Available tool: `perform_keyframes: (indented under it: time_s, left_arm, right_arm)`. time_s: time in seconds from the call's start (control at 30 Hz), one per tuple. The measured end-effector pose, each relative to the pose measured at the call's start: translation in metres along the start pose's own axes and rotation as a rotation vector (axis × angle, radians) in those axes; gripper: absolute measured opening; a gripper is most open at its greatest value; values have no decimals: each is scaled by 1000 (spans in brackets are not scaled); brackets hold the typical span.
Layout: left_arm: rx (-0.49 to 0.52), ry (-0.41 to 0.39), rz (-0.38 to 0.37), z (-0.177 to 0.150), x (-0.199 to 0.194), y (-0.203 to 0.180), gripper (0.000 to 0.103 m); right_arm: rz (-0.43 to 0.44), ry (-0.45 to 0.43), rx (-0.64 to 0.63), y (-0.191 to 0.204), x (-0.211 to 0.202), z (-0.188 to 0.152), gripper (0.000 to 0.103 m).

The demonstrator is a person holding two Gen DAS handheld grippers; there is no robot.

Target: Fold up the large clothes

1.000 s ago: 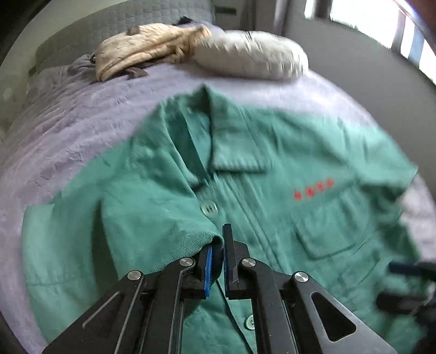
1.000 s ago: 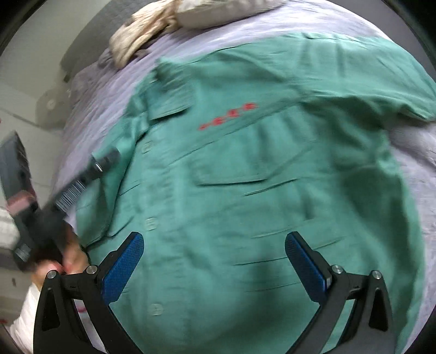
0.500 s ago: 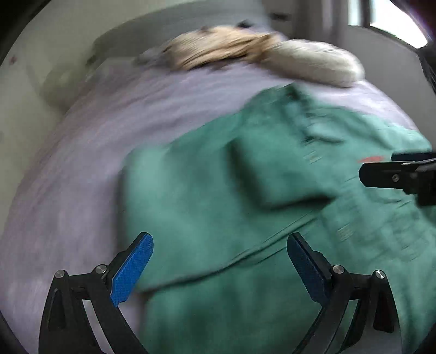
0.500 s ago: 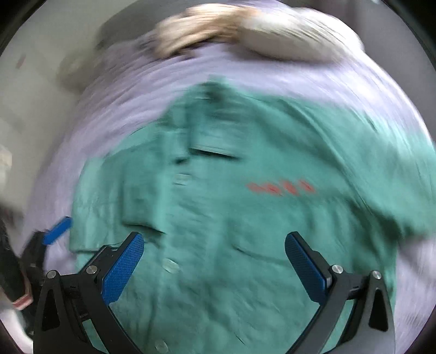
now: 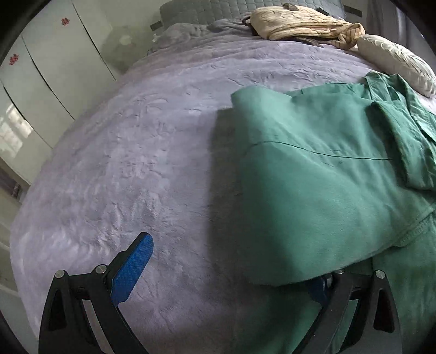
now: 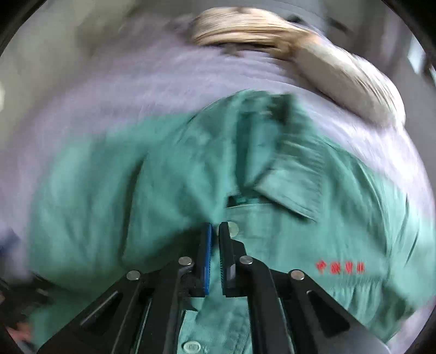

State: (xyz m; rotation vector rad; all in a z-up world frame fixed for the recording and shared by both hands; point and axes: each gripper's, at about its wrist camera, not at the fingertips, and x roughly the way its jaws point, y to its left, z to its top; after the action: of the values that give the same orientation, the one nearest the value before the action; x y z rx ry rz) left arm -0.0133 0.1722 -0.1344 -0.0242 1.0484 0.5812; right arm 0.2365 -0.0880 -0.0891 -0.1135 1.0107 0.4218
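Green work shirt (image 5: 327, 190) lying on a bed (image 5: 136, 163), one sleeve folded in over its front.

The shirt is a plain green button-up with a flat collar (image 6: 283, 185), pale round buttons (image 6: 232, 228) down the placket and a short row of red characters (image 6: 340, 268) on the chest; it lies front-up on the bed's lilac plush cover, and its near sleeve lies folded over the body with the stitched cuff edge showing. The left hand-held gripper (image 5: 231, 275) stands wide open with nothing clamped, one blue pad over bare cover, the other hidden under the shirt's edge. The right hand-held gripper (image 6: 215, 245) is clenched just below the collar; whether cloth is pinched between its pads cannot be told. A cream garment (image 5: 305, 21) and a pale pillow (image 5: 395, 62) lie at the bed's head.
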Motion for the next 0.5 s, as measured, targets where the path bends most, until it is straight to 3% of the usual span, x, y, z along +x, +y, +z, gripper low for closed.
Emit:
perform_keyframes:
  time_s: [0.1, 0.17, 0.27, 0.3, 0.33, 0.37, 0.4, 0.5]
  left_arm:
    - [3, 0, 23, 2, 5, 2, 99]
    - [7, 10, 29, 11, 12, -1, 99]
    - [3, 19, 40, 17, 19, -4, 99]
    - [0, 24, 44, 18, 21, -4, 99]
    - [-3, 28, 47, 19, 23, -4, 99]
    - [-5, 30, 52, 19, 23, -5, 99]
    - [-5, 30, 58, 19, 22, -6, 99]
    - [-10, 30, 65, 18, 21, -7, 99]
  right_arm:
    - [111, -22, 306, -71, -14, -8, 3]
    - [144, 35, 397, -100, -8, -20, 3]
    - [71, 59, 169, -68, -12, -21, 10]
    - [64, 55, 75, -50, -12, -21, 24]
    - [71, 46, -25, -25, -12, -19, 59]
    - [79, 34, -71, -11, -12, -19, 75]
    - [93, 11, -124, 6, -11, -15, 84]
    - [82, -22, -212, 49, 5, 0, 84]
